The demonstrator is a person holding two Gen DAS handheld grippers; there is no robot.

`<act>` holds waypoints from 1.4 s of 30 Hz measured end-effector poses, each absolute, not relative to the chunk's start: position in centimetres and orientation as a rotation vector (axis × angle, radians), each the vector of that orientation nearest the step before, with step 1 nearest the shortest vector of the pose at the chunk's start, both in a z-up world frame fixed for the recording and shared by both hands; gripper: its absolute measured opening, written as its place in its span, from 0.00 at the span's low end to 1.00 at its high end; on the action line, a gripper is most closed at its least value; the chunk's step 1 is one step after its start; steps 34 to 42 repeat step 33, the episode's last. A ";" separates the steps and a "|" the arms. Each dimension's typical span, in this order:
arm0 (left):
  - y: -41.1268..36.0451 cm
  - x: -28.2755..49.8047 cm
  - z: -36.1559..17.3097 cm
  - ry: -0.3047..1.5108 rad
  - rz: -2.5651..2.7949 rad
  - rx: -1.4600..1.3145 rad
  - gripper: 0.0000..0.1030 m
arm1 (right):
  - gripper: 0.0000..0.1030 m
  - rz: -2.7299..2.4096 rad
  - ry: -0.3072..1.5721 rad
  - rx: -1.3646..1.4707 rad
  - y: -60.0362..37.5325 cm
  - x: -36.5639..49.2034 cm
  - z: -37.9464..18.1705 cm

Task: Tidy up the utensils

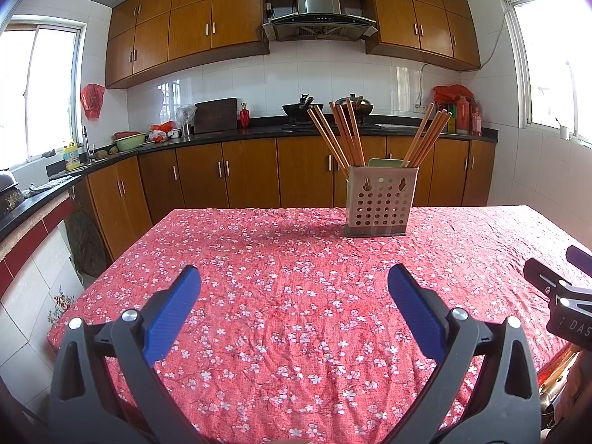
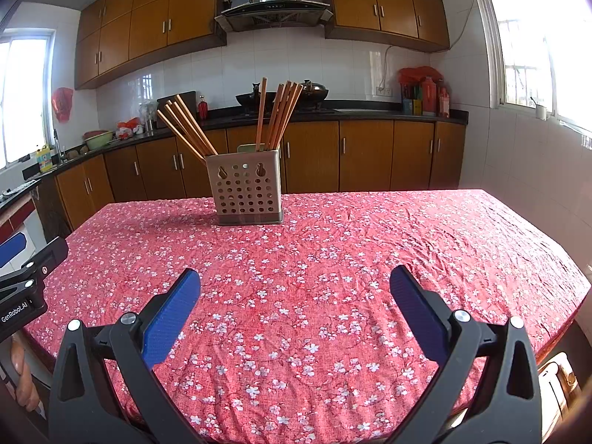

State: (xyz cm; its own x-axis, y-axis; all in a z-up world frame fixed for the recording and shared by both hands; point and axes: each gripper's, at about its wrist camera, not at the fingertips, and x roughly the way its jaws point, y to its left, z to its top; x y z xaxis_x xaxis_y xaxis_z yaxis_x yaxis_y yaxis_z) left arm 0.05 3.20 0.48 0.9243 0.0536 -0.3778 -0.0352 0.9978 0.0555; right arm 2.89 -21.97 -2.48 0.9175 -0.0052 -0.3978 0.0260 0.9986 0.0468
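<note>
A beige perforated utensil holder (image 1: 381, 201) stands on the far side of the table; it also shows in the right wrist view (image 2: 245, 192). Several wooden chopsticks (image 1: 342, 137) lean in it in two bunches, left and right (image 2: 281, 114). A pale green utensil tip (image 1: 384, 162) shows between them. My left gripper (image 1: 294, 277) is open and empty, well short of the holder. My right gripper (image 2: 295, 281) is open and empty too, over the near half of the table. The right gripper's body shows at the left wrist view's right edge (image 1: 562, 296).
The table has a red floral cloth (image 1: 296, 296), (image 2: 333, 277). Behind it runs a black kitchen counter (image 1: 259, 131) with woks, a cutting board and bottles, over brown cabinets. The left gripper's body (image 2: 22, 285) shows at the left edge of the right wrist view.
</note>
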 end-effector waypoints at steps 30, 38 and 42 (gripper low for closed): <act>3.2 0.2 0.3 0.397 0.051 0.033 0.96 | 0.98 -0.016 0.410 0.053 -21.9 2.9 -2.5; 3.2 0.2 0.3 0.397 0.052 0.033 0.96 | 0.98 -0.015 0.411 0.053 -21.9 2.9 -2.5; 3.2 0.2 0.3 0.397 0.052 0.033 0.96 | 0.98 -0.015 0.411 0.053 -21.9 2.9 -2.5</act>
